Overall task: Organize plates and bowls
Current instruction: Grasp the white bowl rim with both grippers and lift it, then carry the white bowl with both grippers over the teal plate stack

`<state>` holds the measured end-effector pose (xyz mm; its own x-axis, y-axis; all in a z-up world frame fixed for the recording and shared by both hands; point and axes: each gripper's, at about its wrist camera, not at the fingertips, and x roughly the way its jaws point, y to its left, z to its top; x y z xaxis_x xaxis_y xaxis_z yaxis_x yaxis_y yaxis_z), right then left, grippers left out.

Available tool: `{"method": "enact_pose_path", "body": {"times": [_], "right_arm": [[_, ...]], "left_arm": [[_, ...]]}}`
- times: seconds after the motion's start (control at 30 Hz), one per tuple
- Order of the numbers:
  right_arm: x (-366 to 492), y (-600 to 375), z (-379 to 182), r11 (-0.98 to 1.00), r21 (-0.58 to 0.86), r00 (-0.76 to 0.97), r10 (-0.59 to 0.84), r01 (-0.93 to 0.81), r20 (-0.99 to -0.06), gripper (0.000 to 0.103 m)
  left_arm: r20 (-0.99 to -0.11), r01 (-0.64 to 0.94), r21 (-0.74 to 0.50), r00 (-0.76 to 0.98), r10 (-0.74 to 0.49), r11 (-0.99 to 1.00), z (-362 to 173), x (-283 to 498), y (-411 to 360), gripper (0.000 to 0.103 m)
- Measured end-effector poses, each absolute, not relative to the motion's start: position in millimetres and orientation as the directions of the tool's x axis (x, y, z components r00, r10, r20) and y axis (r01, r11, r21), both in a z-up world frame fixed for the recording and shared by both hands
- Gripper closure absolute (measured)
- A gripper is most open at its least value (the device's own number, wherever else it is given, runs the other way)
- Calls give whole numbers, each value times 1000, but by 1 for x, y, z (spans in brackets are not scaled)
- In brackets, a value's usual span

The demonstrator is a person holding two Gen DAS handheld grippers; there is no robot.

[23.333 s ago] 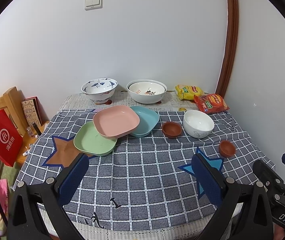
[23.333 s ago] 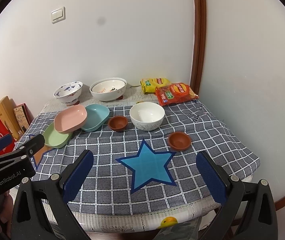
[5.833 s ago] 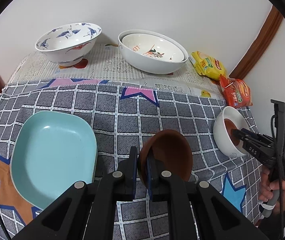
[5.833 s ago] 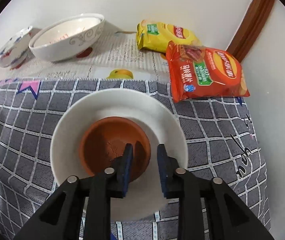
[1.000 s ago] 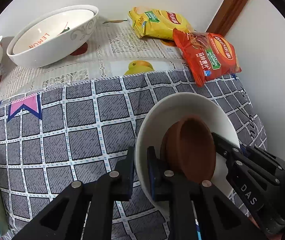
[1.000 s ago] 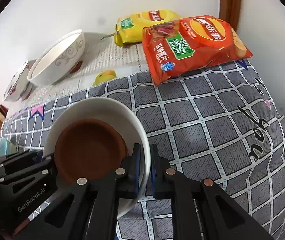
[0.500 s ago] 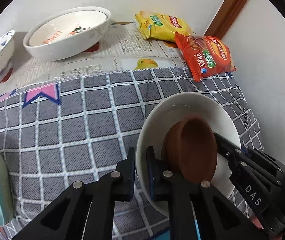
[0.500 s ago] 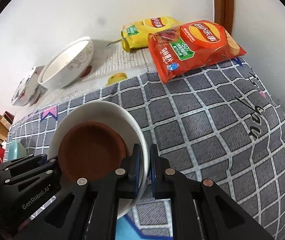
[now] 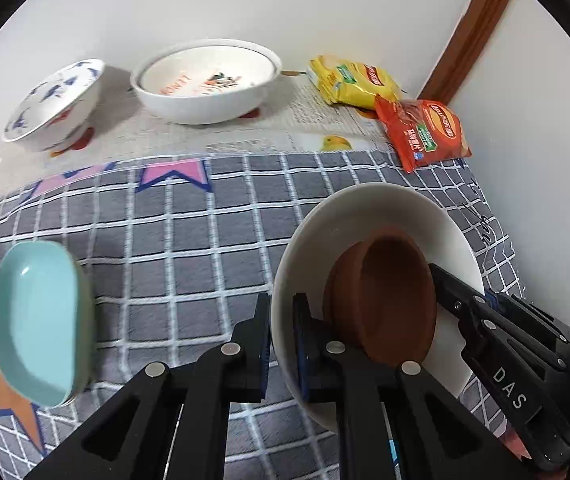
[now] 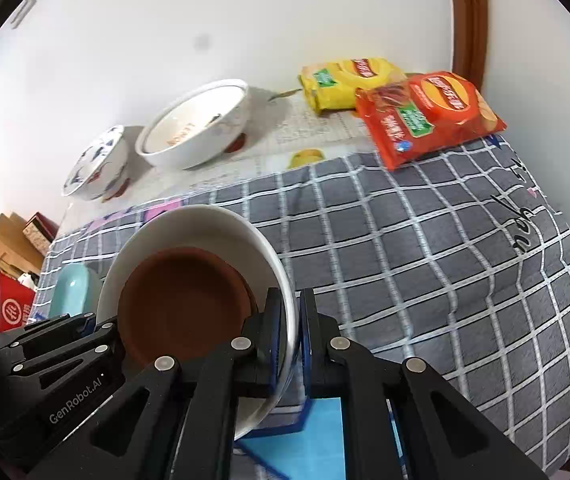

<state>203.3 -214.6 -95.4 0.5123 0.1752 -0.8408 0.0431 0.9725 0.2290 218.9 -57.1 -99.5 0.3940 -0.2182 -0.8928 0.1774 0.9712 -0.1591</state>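
Lifted and drawn back from the far wall since half a second ago — white bowl (image 9: pixel 369 216) now showing more checked cloth (image 9: pixel 189 236) beyond its rim, with the teal plate (image 9: pixel 35 320) come fuller into the left view. Carried between both tools: left tool (image 9: pixel 282 344) pinched shut on the bowl's near-left rim, one pad inside, one outside; right tool (image 10: pixel 293 336) clamped the same way on the opposite rim.

Counted: two brown saucers (image 9: pixel 385 296) nested inside the white bowl, tilted on edge against its wall. One large white bowl (image 9: pixel 205 80) with a second nested in it, standing at the back of the tabletop; one blue-patterned bowl (image 9: pixel 55 100) just beside it to the left. Teal plate alone visible at the left on the cloth, a green edge peeking from under it; anything further beneath it, cannot tell. Two snack bags in the far right corner — yellow bag (image 9: pixel 351 84) and red bag (image 9: pixel 425 132), touching, the red partly over the cloth's back edge.

Open checked cloth between the held bowl and the back row, and between it and the teal plate. Right edge of the tabletop close beside the bowl in the left view; wall and brown door trim (image 10: pixel 467 16) just beyond. Red paper bag (image 10: pixel 7 308) down off the left side.
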Motion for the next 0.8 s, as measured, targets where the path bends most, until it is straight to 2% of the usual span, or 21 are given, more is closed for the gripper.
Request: {"method": "enact_pose_path", "body": {"times": [0.8], "right_arm": [[208,-60,-83,958,249,493,287,-144,-821,94]], "left_arm": [[-883,-9,-145,452,-126,989,-85,201,100,93]]}}
